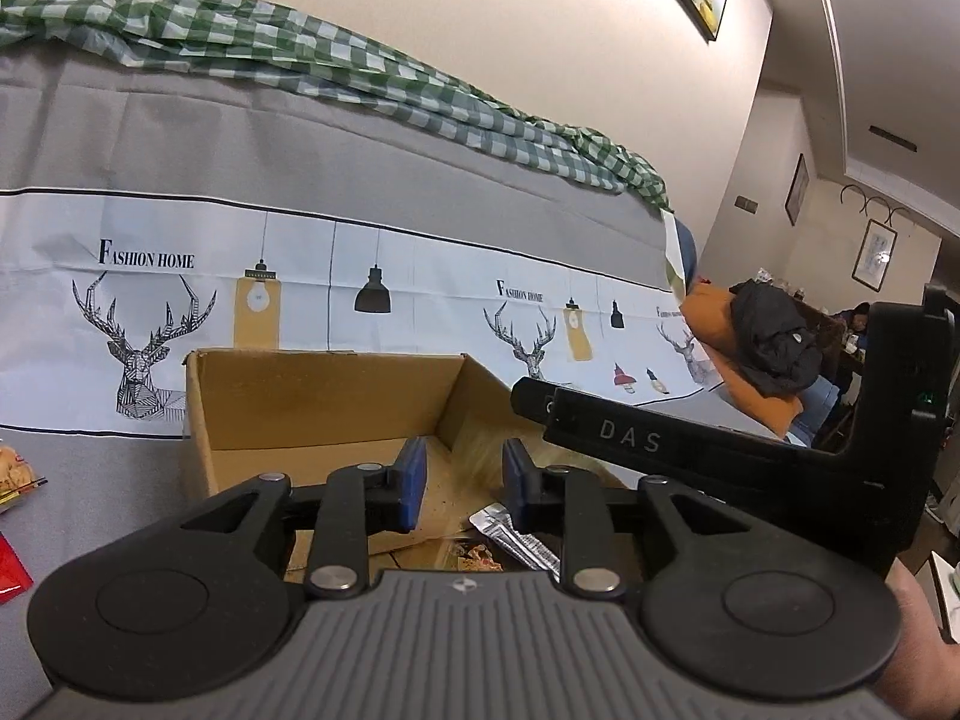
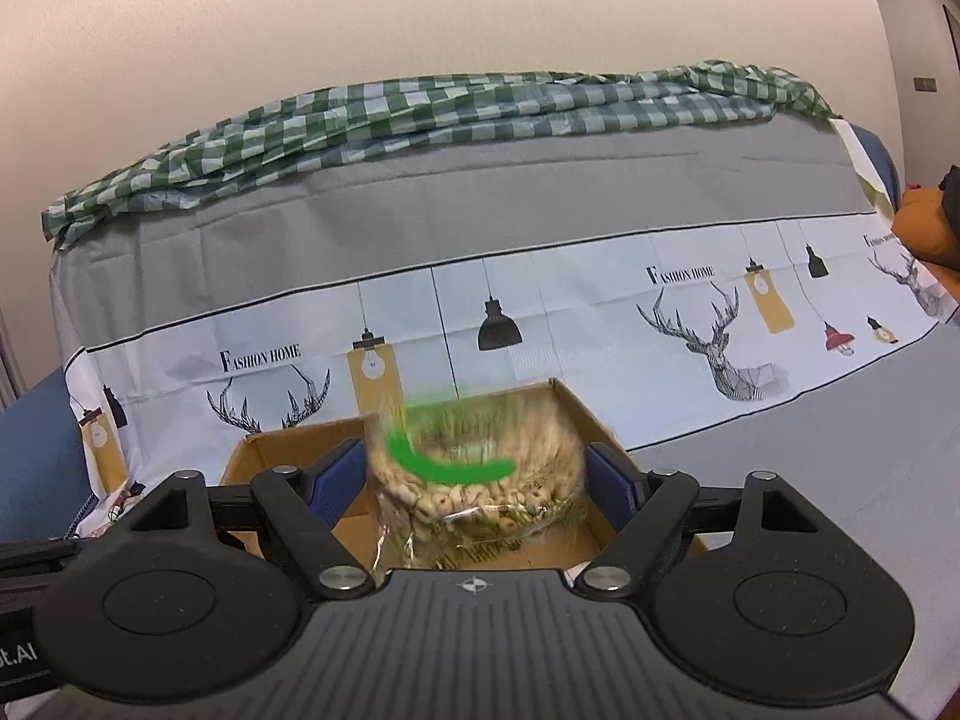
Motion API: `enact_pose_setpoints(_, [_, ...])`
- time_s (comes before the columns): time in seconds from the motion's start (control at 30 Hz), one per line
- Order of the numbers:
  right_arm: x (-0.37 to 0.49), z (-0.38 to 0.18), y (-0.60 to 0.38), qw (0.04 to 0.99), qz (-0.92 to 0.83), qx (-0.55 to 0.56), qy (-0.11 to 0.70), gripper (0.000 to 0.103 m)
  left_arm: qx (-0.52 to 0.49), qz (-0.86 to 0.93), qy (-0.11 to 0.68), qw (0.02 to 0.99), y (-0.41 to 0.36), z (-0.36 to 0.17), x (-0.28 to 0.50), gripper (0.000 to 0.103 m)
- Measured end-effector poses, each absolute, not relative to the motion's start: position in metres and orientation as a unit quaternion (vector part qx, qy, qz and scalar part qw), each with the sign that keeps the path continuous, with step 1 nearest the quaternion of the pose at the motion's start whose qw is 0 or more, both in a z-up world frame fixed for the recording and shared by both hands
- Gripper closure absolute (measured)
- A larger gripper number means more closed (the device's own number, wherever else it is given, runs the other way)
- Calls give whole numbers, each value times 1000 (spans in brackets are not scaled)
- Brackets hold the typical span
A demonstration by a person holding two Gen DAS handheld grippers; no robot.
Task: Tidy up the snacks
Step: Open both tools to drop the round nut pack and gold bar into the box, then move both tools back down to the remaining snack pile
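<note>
An open cardboard box (image 1: 324, 360) stands on the grey cloth in front of me. My left gripper (image 1: 465, 480) hovers over its near edge, blue pads apart with nothing between them. A silver packet (image 1: 516, 537) and a printed packet (image 1: 474, 558) lie in the box below it. In the right wrist view, a clear bag of pale ring-shaped snacks with a green stripe (image 2: 474, 498) sits, motion-blurred, between the wide-spread pads of my right gripper (image 2: 477, 474), above the box (image 2: 282, 450). The pads do not visibly press on it. The right gripper's black body (image 1: 630, 441) reaches in from the right.
Loose snack packets (image 1: 15, 474) and a red packet (image 1: 9, 564) lie at the left on the grey cloth. Behind the box rises a cloth with deer and lamp prints (image 2: 600, 312), topped by a green checked cloth (image 2: 420, 114). A hand (image 1: 918, 630) holds the right gripper.
</note>
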State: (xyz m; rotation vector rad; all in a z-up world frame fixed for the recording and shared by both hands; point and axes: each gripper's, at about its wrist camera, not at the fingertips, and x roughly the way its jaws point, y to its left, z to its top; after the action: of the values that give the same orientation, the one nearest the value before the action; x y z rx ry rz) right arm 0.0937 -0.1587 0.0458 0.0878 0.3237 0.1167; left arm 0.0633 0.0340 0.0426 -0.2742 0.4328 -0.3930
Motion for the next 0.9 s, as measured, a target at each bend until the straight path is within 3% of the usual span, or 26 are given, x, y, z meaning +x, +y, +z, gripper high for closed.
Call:
enact_pose_setpoints(0.5, [95, 46, -136, 983, 84, 41, 160, 25, -150, -151, 224, 951, 69, 40, 55, 74])
enact_pose_setpoints(0.6, [95, 46, -128, 982, 94, 51, 157, 41, -152, -137, 236, 950, 80, 37, 54, 76])
enact_pose_setpoints(0.67, [95, 45, -124, 980, 104, 58, 157, 62, -152, -123, 249, 949, 87, 34, 54, 77])
enact_pose_setpoints(0.73, [97, 46, -119, 977, 119, 70, 160, 72, -151, -106, 259, 948, 94, 33, 54, 77])
enact_pose_setpoints(0.9, [97, 46, -106, 973, 142, 82, 162, 73, -183, -45, 296, 937, 128, 42, 70, 77])
